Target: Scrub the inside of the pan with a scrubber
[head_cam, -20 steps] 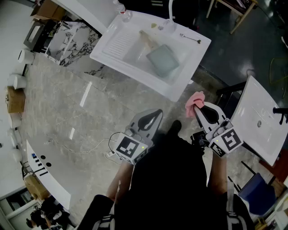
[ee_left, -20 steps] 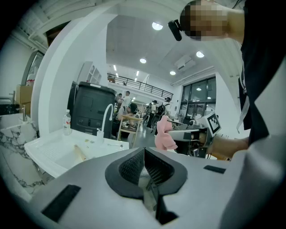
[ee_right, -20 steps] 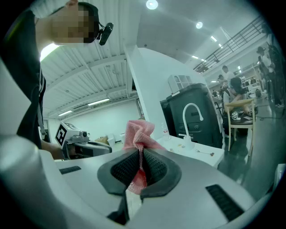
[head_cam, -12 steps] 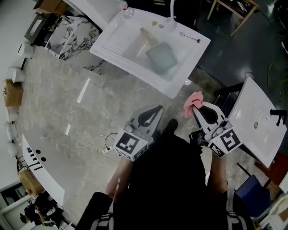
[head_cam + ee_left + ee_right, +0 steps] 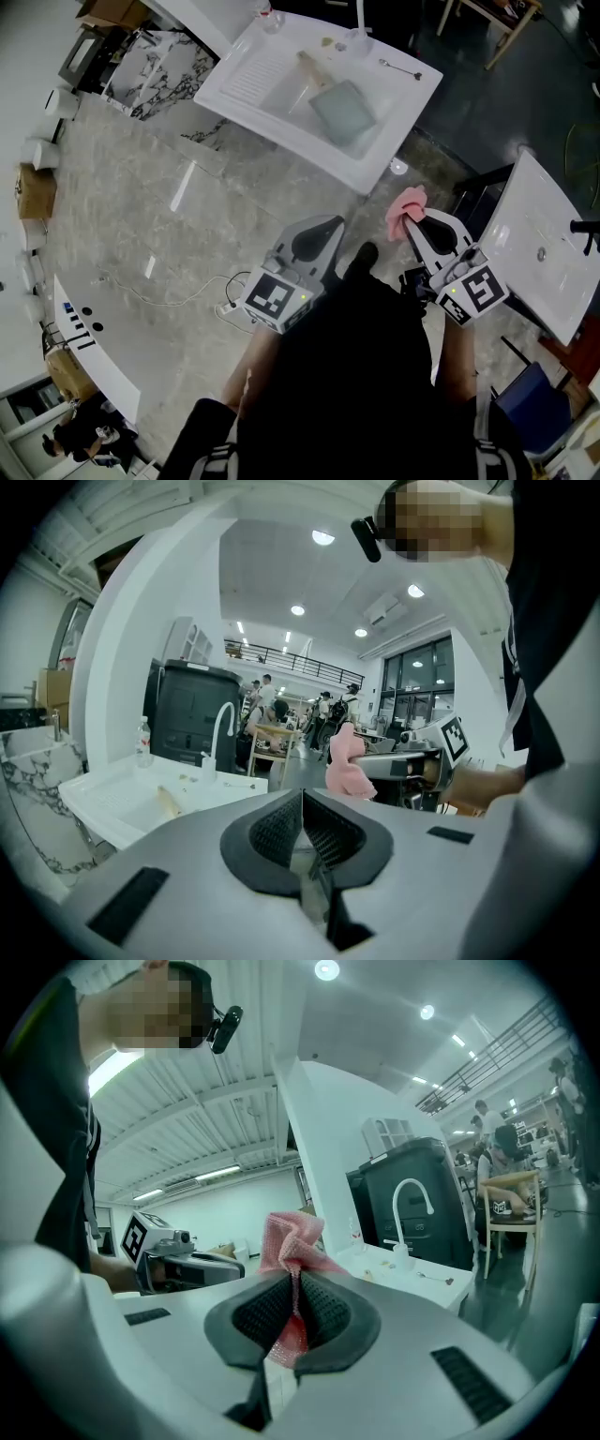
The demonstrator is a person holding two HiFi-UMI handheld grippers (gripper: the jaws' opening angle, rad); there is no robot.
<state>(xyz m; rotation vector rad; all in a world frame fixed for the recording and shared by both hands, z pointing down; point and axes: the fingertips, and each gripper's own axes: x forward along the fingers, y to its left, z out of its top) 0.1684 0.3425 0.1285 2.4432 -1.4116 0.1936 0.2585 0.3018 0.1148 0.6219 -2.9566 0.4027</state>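
A square grey-green pan [image 5: 342,110] with a wooden handle [image 5: 309,67] lies in the basin of a white sink [image 5: 246,86], well ahead of both grippers. My right gripper [image 5: 413,223] is shut on a pink mesh scrubber [image 5: 406,208], which sticks out past the jaw tips [image 5: 295,1241]. My left gripper [image 5: 326,227] is shut with nothing in it; its dark pads [image 5: 281,829] meet. Both grippers are held level in front of the person's body, side by side. The left gripper view shows the scrubber [image 5: 345,766] and the sink [image 5: 112,794] beyond.
A curved white faucet [image 5: 358,21] and a spoon [image 5: 400,67] are on the sink's far edge, with a bottle [image 5: 268,13] at its corner. A second white sink [image 5: 539,246] stands to the right. A white cable [image 5: 178,302] lies on the marble floor. A blue seat [image 5: 532,405] is at lower right.
The head view has shifted slightly, so the sink sits a bit higher in the picture. Both grippers hold their places, and the scrubber stays in the right one.
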